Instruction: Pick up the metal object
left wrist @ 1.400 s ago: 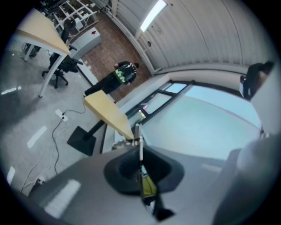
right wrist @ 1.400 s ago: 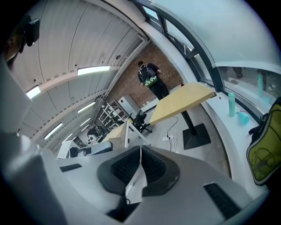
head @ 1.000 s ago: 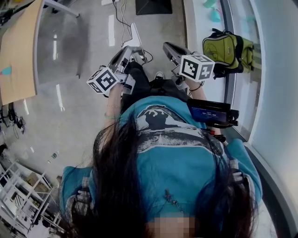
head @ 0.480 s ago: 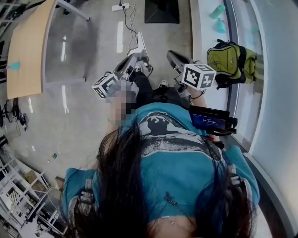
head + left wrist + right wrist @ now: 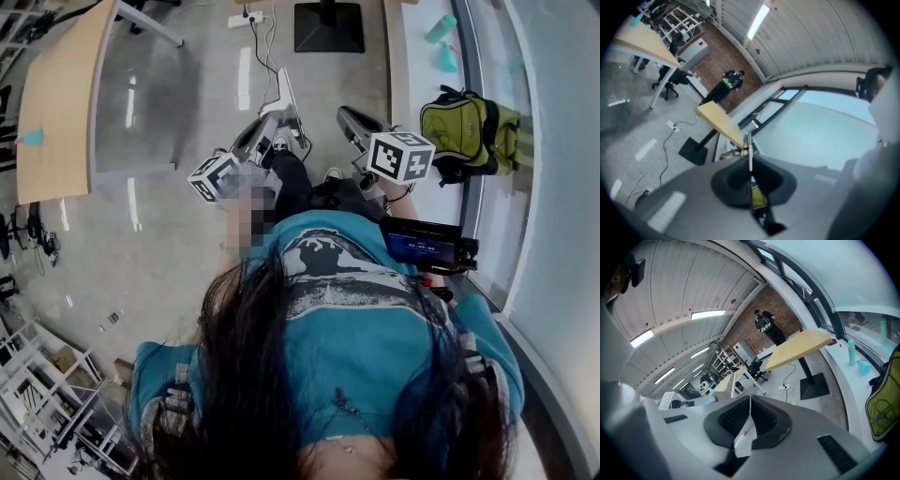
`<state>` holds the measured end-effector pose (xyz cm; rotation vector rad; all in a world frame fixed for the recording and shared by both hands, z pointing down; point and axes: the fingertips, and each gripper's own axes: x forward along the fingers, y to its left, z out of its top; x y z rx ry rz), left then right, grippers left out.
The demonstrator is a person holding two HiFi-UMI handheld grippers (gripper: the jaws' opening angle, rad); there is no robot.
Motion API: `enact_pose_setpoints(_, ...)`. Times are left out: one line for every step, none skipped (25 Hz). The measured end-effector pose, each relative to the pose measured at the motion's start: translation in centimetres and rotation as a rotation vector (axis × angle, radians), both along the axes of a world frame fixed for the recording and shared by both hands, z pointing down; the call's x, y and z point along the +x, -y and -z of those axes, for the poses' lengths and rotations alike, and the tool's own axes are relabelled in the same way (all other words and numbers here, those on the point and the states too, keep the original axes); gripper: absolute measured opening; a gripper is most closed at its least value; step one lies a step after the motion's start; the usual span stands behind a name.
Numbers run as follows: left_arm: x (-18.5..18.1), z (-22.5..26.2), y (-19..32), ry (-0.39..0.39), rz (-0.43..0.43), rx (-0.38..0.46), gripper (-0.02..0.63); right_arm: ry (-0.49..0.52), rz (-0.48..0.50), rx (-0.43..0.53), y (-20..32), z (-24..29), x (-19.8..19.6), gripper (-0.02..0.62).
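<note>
Seemingly the left claw (image 5: 749, 162) was clamped on the metal object (image 5: 750, 152), a thin silvery strip poking toward twelve o'clock; the right claw (image 5: 750, 401) was closed, empty; it looked light, stiff, slippery, best pinched across its flat faces.

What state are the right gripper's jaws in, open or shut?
Shut: the right gripper shows its two dark pads meeting along one thin seam.

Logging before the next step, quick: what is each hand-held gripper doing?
Left hand-held gripper: closed on a thin metal piece.
Right hand-held gripper: closed, empty.
</note>
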<state>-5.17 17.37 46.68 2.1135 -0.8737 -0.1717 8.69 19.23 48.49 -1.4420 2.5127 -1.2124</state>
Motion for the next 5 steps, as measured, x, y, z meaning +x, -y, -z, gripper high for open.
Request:
enact_pose_setpoints(0.02, -0.15, -0.06, 0.0, 0.0, -0.002, 0.002, 0.001, 0.0, -0.002, -0.02, -0.13, 0.04, 0.019)
enact_pose_setpoints(0.1, -0.27, -0.13, 0.0, 0.0, -0.003, 0.002, 0.002, -0.001, -0.004, -0.07, -0.28, 0.1, 0.018)
enact_pose_setpoints(0.22, -0.35, -0.18, 0.001, -0.002, -0.002, 0.002, 0.002, -0.003, -0.006, -0.12, -0.42, 0.19, 0.018)
enact_pose_setpoints(0.37, -0.43, -0.24, 0.001, -0.004, -0.002, 0.0, 0.002, -0.004, -0.008, -0.17, -0.56, 0.29, 0.018)
enact_pose_setpoints(0.52, -0.51, -0.3, 0.002, -0.007, -0.001, 0.002, 0.002, -0.006, -0.011, -0.22, -0.7, 0.39, 0.018)
